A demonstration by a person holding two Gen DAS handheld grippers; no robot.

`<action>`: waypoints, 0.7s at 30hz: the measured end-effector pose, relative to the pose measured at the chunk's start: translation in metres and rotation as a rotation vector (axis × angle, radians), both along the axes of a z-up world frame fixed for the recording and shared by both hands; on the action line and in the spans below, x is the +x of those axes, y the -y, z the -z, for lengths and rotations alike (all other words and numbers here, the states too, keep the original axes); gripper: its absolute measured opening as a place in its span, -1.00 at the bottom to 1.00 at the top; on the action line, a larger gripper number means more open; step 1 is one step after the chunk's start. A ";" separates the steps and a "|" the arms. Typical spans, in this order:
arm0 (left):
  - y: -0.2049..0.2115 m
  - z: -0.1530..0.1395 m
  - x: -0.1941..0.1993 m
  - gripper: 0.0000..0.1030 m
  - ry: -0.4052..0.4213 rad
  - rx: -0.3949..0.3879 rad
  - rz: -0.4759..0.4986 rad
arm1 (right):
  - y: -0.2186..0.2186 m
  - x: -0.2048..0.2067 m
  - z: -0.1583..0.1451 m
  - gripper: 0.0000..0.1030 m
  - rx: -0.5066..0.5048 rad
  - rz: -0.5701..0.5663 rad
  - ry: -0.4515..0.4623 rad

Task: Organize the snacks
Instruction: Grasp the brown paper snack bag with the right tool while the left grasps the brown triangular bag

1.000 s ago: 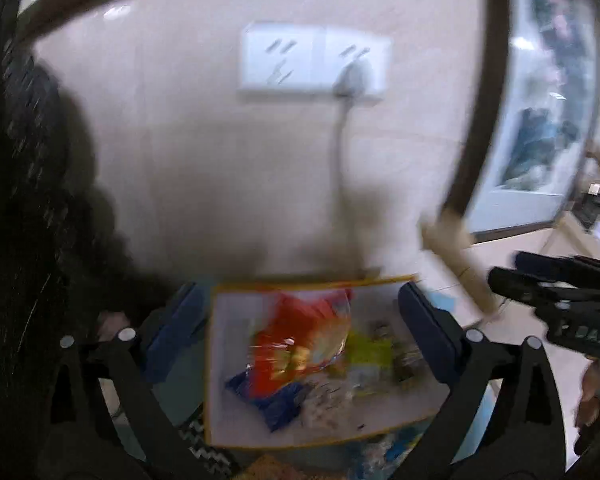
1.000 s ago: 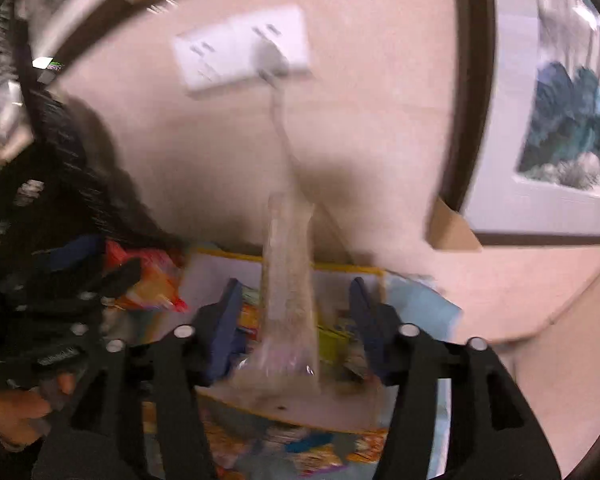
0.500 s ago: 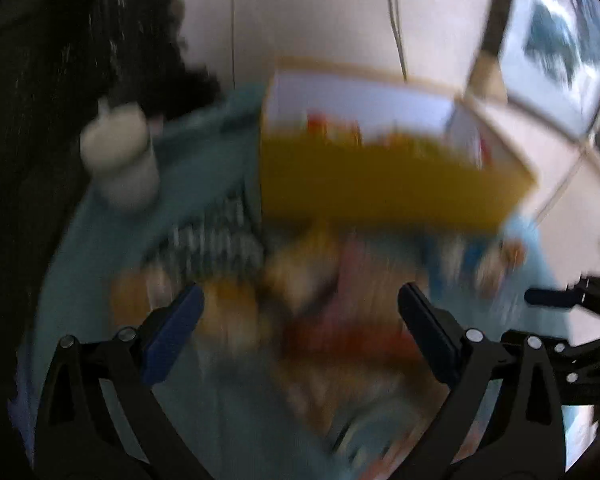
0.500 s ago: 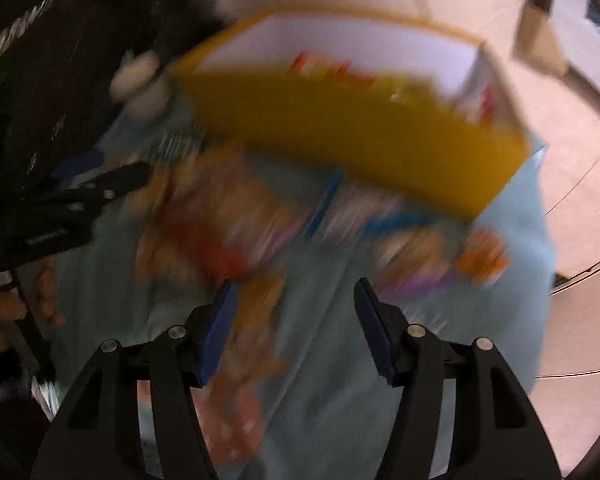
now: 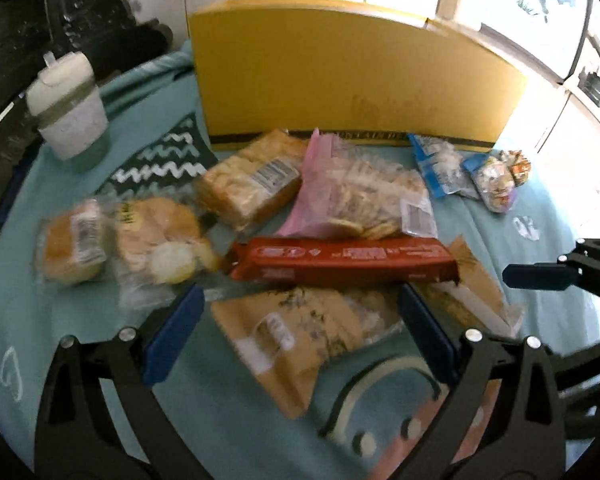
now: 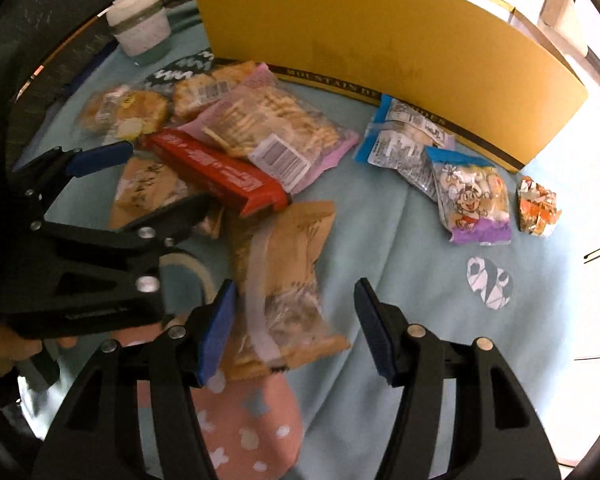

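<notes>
Both grippers hang released over the snacks. Ahead of the left gripper (image 5: 298, 322), the red biscuit pack (image 5: 342, 260) lies crosswise, its long axis spanning from finger to finger. Between the right gripper's (image 6: 296, 328) parted fingers, a tan snack pouch (image 6: 288, 280) lies lengthwise, pointing away

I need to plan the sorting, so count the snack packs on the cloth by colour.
Clear bread packs: 3
Pink bag: 1
Red box: 1
Brown bags: 2
Blue bags: 2
Orange pack: 1
Total: 10
</notes>
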State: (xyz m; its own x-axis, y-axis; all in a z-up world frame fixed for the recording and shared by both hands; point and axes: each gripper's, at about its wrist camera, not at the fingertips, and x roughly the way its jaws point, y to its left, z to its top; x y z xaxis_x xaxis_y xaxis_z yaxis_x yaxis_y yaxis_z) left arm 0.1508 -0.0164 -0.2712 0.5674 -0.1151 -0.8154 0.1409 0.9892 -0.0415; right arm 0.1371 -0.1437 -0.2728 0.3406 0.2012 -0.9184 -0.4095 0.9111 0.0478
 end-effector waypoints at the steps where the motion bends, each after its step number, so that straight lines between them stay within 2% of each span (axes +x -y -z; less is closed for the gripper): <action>1: 0.003 0.006 0.004 0.92 -0.008 0.029 -0.004 | -0.003 0.001 0.004 0.19 -0.007 -0.007 0.009; 4: 0.006 0.013 0.007 0.87 -0.011 0.068 0.001 | -0.012 -0.001 0.014 0.23 -0.065 -0.068 0.046; 6: 0.007 0.011 0.002 0.16 0.011 0.045 0.039 | -0.011 0.001 0.014 0.09 -0.052 -0.069 0.020; 7: 0.009 0.009 -0.002 -0.03 0.020 0.043 0.062 | -0.010 0.002 0.012 -0.17 -0.042 -0.076 0.009; 8: 0.009 0.009 -0.006 -0.23 0.020 0.032 0.076 | -0.010 0.002 0.011 -0.24 -0.047 -0.079 0.006; 13: -0.004 0.006 -0.032 -0.27 0.010 -0.077 0.083 | -0.002 -0.008 0.008 -0.31 -0.013 -0.054 -0.006; 17: -0.014 0.004 -0.055 -0.28 -0.002 -0.118 0.069 | -0.001 -0.030 0.004 -0.32 -0.002 -0.095 0.001; 21: -0.016 -0.010 -0.077 -0.28 0.012 -0.158 0.069 | 0.009 -0.047 -0.007 -0.32 0.026 -0.082 0.006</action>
State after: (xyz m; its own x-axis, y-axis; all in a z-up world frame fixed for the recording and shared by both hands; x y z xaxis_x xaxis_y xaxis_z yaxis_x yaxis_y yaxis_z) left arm 0.0742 0.0000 -0.2615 0.5630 -0.2805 -0.7774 0.2095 0.9584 -0.1940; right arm 0.0899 -0.1522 -0.2661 0.3277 0.2524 -0.9105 -0.4831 0.8729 0.0681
